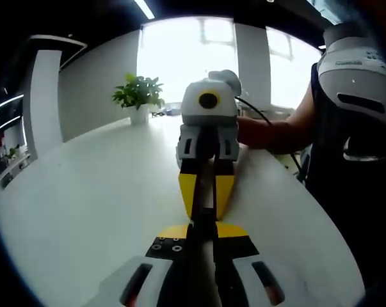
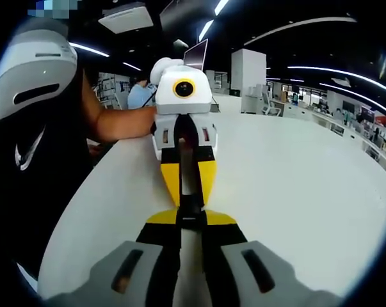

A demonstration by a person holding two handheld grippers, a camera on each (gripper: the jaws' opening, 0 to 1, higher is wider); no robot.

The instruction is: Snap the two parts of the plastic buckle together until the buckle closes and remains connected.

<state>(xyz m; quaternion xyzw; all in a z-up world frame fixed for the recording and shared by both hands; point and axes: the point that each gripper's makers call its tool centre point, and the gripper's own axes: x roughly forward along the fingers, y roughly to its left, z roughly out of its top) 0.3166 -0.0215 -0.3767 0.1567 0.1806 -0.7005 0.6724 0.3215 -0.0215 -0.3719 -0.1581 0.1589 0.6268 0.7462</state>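
The black plastic buckle sits where the two grippers meet nose to nose above the white table. My left gripper rises from the bottom of the left gripper view, its yellow-tipped jaws shut on the near part of the buckle. My right gripper points back at it from above, yellow jaws shut on the far part. In the right gripper view the same meeting shows reversed: my right gripper is below, the left gripper is opposite, and the buckle lies between. The joint itself is hidden by the jaws.
A potted plant stands at the table's far end before bright windows. The person's forearm reaches in from the right, dark clothing beside it. In the right gripper view the table stretches right, and another person sits far behind.
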